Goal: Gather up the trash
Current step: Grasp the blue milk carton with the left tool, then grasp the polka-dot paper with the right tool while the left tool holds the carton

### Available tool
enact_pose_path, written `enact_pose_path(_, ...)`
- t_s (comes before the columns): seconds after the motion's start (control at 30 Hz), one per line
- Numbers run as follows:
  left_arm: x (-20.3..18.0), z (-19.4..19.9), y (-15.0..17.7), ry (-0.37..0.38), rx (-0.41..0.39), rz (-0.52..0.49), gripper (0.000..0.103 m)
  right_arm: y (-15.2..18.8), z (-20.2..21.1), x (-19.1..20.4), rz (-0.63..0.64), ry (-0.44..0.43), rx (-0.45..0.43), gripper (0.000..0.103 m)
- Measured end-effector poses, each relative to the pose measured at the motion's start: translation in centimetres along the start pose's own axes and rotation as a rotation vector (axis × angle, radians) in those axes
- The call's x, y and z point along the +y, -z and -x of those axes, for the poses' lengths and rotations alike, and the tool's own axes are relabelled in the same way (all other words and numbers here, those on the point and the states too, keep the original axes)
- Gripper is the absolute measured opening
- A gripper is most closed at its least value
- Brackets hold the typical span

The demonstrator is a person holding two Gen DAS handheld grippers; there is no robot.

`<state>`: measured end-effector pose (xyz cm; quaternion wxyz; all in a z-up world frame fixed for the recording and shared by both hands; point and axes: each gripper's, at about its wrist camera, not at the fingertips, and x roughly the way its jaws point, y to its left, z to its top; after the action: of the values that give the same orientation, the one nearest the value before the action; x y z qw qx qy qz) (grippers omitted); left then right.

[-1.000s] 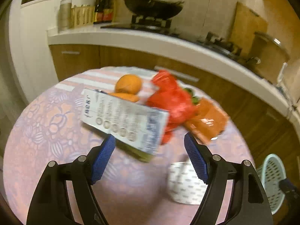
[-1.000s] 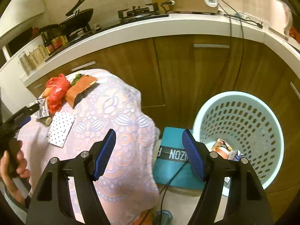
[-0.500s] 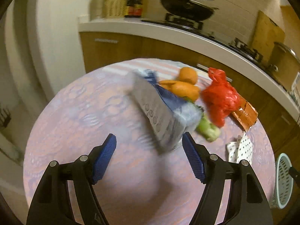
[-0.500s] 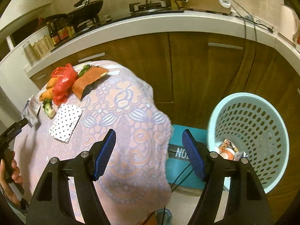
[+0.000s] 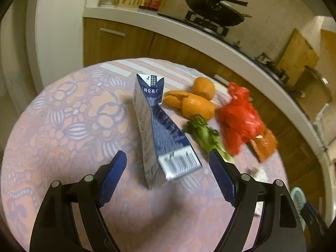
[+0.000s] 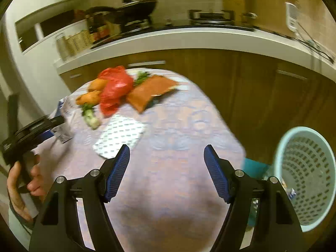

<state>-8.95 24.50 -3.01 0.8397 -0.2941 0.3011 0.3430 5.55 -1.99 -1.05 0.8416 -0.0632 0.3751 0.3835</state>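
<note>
Blue-and-white carton on its side on the tablecloth, barcode end nearest, beside orange peels

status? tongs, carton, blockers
Left tongs opening, flattened blue-white carton between pads, untouched. Right tongs open, empty. Green vegetable stalk beside carton.

- The right claw hangs over the desk, jaws apart, nothing between them.
- A dotted white packet lies just ahead of it.
- A red bag and an orange packet sit further back.
- A pale blue basket stands to the right.
</note>
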Motion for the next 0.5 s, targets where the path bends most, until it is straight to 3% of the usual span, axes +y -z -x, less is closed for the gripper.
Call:
enact_pose_path(0.07, -0.3, -0.7, 0.0, -0.026, -0.009, -0.016, 0.073, 0.1, -0.7, 1.5, 0.025, -0.025, 0.001, 0.069)
enact_pose_path(0.2, 0.0, -1.3, 0.1, -0.017, -0.015, -0.032, 0.039, 0.0, -2.3, 4.5, 0.089, -0.033, 0.000, 0.069)
enact_pose_path(0.5, 1.7, 0.6, 1.0, 0.055, -0.123, 0.018, 0.037, -0.8, -6.7, 7.7, 0.112, -0.024, 0.059, 0.075)
